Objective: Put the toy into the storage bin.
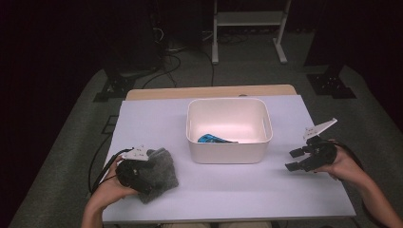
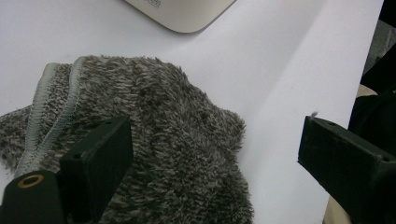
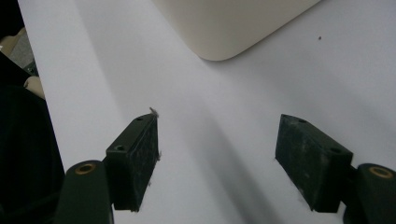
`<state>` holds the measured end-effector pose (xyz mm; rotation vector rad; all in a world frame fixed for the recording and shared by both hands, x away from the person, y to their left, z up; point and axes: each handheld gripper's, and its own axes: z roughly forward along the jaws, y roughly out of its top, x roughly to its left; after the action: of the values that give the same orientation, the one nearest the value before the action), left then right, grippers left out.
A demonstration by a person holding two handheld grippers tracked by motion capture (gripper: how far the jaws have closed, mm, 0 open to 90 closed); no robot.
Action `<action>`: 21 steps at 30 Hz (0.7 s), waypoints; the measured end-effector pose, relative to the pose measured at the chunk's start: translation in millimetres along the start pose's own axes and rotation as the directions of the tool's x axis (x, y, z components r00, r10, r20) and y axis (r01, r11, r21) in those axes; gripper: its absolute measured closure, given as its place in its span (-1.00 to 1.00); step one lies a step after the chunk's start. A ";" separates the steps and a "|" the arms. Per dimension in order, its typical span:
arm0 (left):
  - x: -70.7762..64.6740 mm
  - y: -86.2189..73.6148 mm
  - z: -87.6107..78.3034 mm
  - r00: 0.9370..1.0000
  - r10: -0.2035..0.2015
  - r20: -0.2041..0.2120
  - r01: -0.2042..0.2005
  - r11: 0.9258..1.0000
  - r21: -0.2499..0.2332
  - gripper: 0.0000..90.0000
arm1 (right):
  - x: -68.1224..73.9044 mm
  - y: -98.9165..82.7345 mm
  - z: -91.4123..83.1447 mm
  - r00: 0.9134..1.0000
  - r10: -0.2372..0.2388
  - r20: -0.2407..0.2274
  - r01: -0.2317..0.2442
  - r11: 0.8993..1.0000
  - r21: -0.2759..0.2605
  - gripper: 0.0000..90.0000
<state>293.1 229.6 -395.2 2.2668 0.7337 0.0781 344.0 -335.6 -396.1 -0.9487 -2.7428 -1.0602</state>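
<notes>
A grey fluffy cloth [image 1: 164, 175] lies crumpled at the front left of the white-covered table [image 1: 237, 190]. My left gripper [image 1: 143, 166] hovers over it with its jaws wide apart. In the left gripper view the cloth [image 2: 154, 107], with its pale stitched hem, lies under and between the open jaws of the left gripper [image 2: 215, 130], and neither pad presses on it. At the right of the table my right gripper [image 1: 294, 159] is held low, open, pointing left toward the bin. In the right gripper view the right gripper [image 3: 219, 123] has only bare table between its jaws.
A white plastic bin [image 1: 227, 153] stands in the middle of the table with a blue item [image 1: 212, 139] on its floor. Its rounded corner [image 2: 182, 14] [image 3: 233, 23] shows in both gripper views. A white frame stand [image 1: 247, 19] and cables sit on the floor beyond.
</notes>
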 end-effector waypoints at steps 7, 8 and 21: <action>0.3 -0.2 0.7 1.000 0.001 0.000 -0.001 1.000 0.004 -0.79 | -0.8 -12.4 1.0 1.000 0.022 -0.010 -0.022 0.999 -0.031 -0.37; 0.2 -0.1 0.7 1.000 0.001 0.000 -0.001 1.000 0.003 -0.79 | -1.0 -14.0 0.9 1.000 0.027 -0.009 -0.027 0.999 -0.032 -0.37; 0.9 -0.2 -2.5 1.000 0.005 -0.003 -0.005 1.000 -0.008 -0.79 | 0.8 -32.8 0.0 0.998 0.059 -0.017 -0.060 0.996 -0.068 -0.38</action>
<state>293.1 231.8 -393.7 2.2617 0.7283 0.0861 324.9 -354.0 -415.4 -1.0199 -2.6639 -1.1534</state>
